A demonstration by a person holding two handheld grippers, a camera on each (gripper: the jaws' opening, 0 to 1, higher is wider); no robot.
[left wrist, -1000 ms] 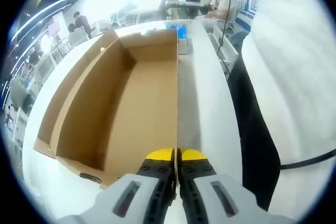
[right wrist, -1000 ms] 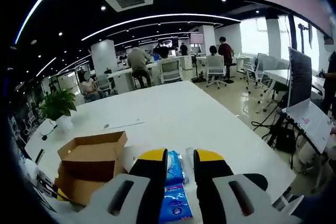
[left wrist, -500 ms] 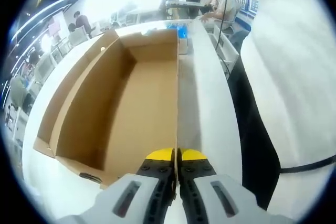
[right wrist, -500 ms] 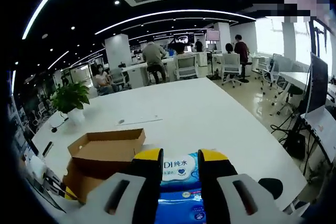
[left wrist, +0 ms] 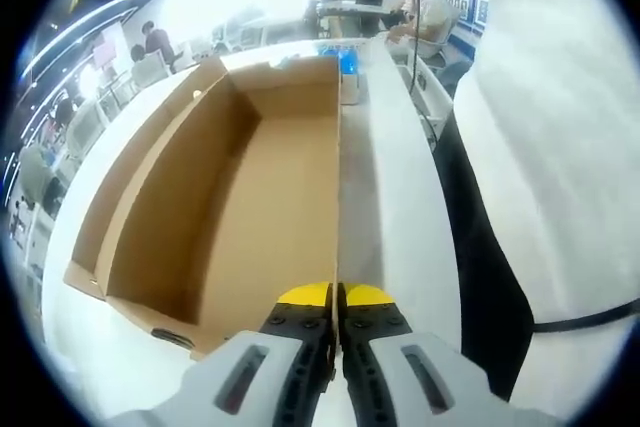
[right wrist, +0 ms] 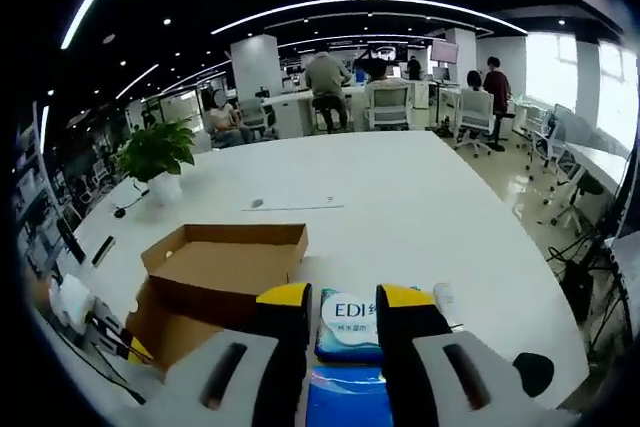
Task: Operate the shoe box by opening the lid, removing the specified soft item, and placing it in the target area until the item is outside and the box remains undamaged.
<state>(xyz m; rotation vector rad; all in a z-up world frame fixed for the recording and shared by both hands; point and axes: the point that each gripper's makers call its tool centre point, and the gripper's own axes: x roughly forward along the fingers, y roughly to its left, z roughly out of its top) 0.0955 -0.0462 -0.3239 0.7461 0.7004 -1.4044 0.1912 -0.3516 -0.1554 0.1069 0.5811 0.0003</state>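
Right hand-held gripper [right wrist: 345,309] has raised the wipes pack [right wrist: 350,322].

Open office, white table [right wrist: 400,217], potted plant [right wrist: 155,152], curved ceiling lights [right wrist: 380,19], windows [right wrist: 598,97].

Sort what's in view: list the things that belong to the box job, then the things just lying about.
Job:
box, open
box wall, pinched by left gripper
wipes pack, held by right gripper, out of the box
table

Lying about:
potted plant
pen-like stick
office chairs
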